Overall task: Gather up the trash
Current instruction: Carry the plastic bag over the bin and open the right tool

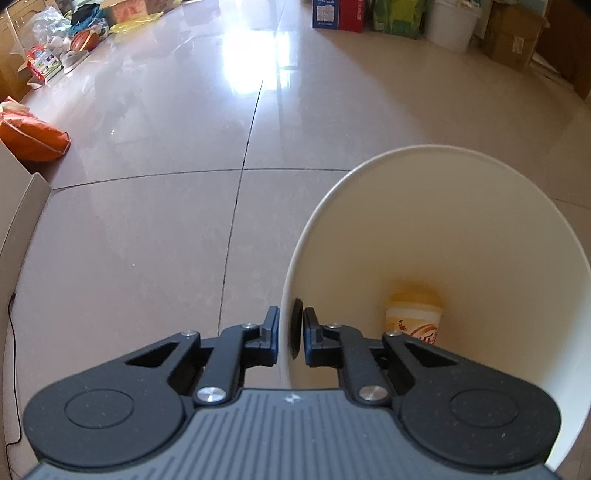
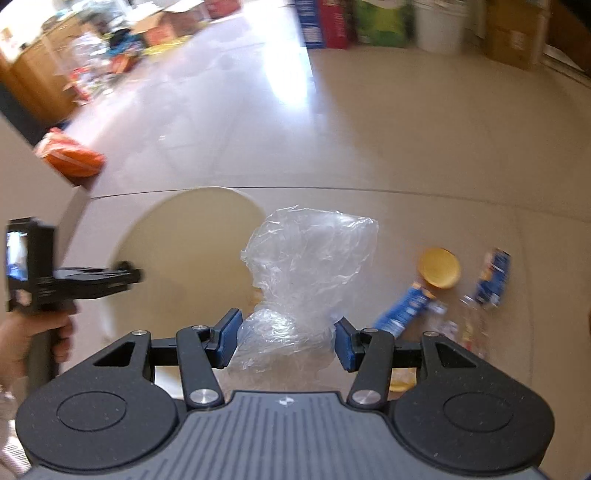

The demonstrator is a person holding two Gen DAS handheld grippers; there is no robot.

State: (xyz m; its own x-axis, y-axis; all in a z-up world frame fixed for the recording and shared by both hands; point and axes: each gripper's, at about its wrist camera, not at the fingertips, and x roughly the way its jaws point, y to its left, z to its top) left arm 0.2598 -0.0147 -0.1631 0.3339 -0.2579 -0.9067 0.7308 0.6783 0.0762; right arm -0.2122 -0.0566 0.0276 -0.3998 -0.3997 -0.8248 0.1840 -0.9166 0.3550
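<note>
My left gripper [image 1: 290, 336] is shut on the rim of a white trash bin [image 1: 461, 229], one finger inside the wall and one outside. A cup with a yellow lid [image 1: 413, 317] lies at the bin's bottom. In the right wrist view the same bin [image 2: 184, 236] sits at left, and the left gripper [image 2: 125, 275] clamps its rim. My right gripper [image 2: 286, 341] stands wide open, with a crumpled clear plastic bag [image 2: 306, 258] filling the gap between its blue pads, partly over the bin's right edge.
On the floor at right lie a yellow lid [image 2: 439, 273], two blue wrappers [image 2: 406, 310] [image 2: 493, 277] and blurred clear plastic [image 2: 465, 325]. An orange bag [image 1: 33, 136] lies at left. Boxes and a white bucket [image 1: 450, 22] line the far wall. A hand [image 2: 37, 339] holds the left gripper.
</note>
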